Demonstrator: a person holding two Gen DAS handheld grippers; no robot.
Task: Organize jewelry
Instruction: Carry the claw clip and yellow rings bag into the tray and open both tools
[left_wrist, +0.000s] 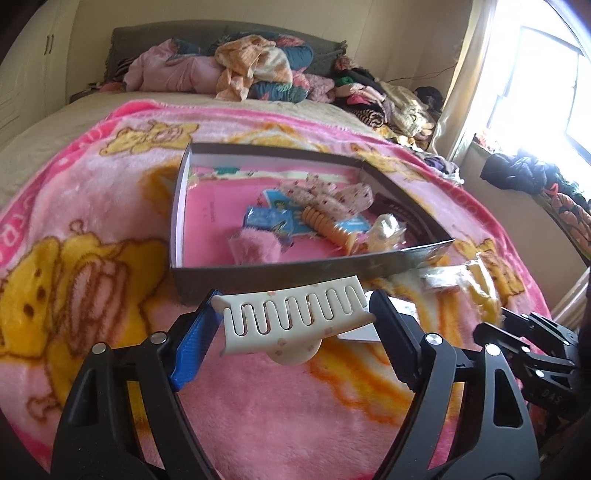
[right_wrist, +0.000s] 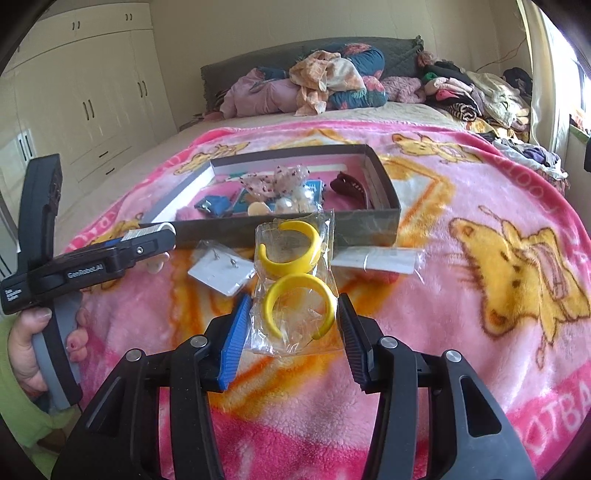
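My left gripper (left_wrist: 295, 301) is shut on a white hair claw clip (left_wrist: 295, 317), its pads pressing on the clip's two ends just in front of the box's near wall. The shallow dark box (left_wrist: 280, 271) with a pink floor holds several hair accessories: a pink fluffy piece (left_wrist: 255, 247), an orange spiral tie (left_wrist: 328, 225) and a dotted bow (left_wrist: 328, 195). My right gripper (right_wrist: 293, 325) is shut on a clear bag with two yellow open hoops (right_wrist: 295, 280), whose top leans against the box (right_wrist: 369, 223). In the right wrist view, the left gripper (right_wrist: 162, 247) is at the left, held by a hand.
An earring card in a clear sleeve (right_wrist: 221, 273) and a flat white packet (right_wrist: 376, 260) lie on the pink cartoon blanket (right_wrist: 480, 332) before the box. Clothes are piled at the headboard (right_wrist: 325, 85). Wardrobes (right_wrist: 92, 103) stand left; a window (left_wrist: 535, 85) is right.
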